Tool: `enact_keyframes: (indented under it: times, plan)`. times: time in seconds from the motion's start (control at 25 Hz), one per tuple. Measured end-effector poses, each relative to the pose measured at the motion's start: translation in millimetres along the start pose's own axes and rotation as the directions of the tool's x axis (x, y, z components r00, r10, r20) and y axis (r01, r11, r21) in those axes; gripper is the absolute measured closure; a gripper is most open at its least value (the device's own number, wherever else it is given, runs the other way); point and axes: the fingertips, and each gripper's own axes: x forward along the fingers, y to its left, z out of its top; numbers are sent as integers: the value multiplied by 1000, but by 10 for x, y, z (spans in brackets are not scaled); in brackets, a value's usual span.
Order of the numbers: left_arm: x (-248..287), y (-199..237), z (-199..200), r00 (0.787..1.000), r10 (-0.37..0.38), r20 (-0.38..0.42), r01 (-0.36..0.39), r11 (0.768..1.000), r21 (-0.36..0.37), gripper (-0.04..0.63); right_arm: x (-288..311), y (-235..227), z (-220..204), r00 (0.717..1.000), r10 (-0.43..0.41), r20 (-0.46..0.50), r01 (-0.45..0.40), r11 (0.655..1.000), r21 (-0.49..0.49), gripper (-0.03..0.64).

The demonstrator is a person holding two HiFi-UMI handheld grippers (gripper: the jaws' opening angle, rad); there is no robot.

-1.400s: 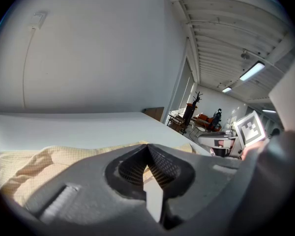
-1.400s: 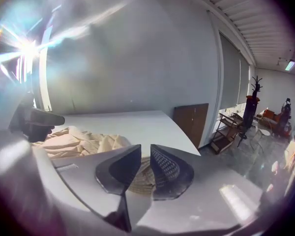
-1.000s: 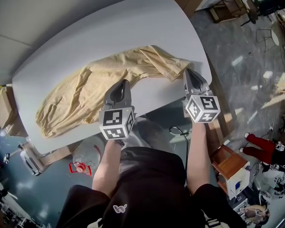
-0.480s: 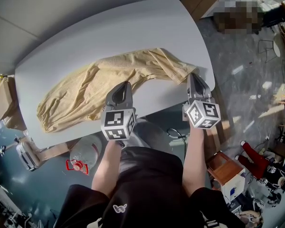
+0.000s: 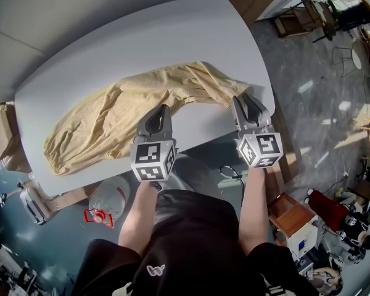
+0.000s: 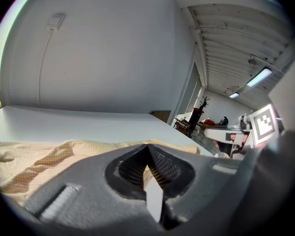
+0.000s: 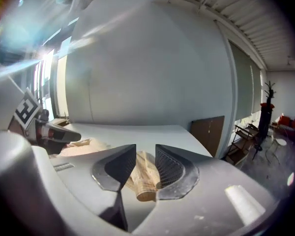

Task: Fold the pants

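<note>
**A:** White rounded tabletop [image 5: 172, 36] over a grey concrete floor. How do the tools stand?

**B:** The left gripper [image 5: 158, 110] has its jaws drawn together on the near edge of the pale yellow, crumpled cotton pants [image 5: 111, 119]. In the left gripper view the two ribbed pads meet at the tip [image 6: 147, 149], with a sliver of cloth between them and more cloth [image 6: 34, 161] spreading beyond.

**A:** And the right gripper?

**B:** The right gripper [image 5: 242, 98] has just been opening its jaws. In the right gripper view they stand apart [image 7: 145, 149], with a rolled fold of the pants [image 7: 145, 178] lying loose in the gap, nearer the right-hand pad.

**A:** Where do the pants lie?

**B:** Across the table's near half, bunched and wrinkled, from the left edge to the right corner. The left gripper sits at the middle of the near hem, the right one at the cloth's right end, close to the table's edge.
</note>
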Motion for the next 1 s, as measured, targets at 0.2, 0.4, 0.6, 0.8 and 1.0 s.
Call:
enact_keyframes:
  times: [0.2, 0.4, 0.6, 0.8, 1.0]
  plan:
    - [119, -130, -50, 1000, -26, -12, 26, 1000, 5, 592, 60, 109, -298, 987, 66, -148, -97, 971, -217, 397]
    - [233, -278, -136, 998, -47, -34, 47, 999, 8, 592, 156, 118, -614, 949, 100, -298, -208, 910, -358, 348]
    - [321, -341, -202, 997, -49, -51, 49, 999, 0, 592, 261, 87, -832, 924, 118, -363, -275, 865, -419, 342]
    - [380, -287, -236, 998, -30, -56, 29, 1000, -11, 592, 365, 19, -986, 910, 119, -397, -293, 862, -413, 354]
    - [438, -248, -239, 998, -15, -61, 14, 1000, -18, 592, 404, -70, -999, 919, 112, -379, -266, 885, -383, 507]
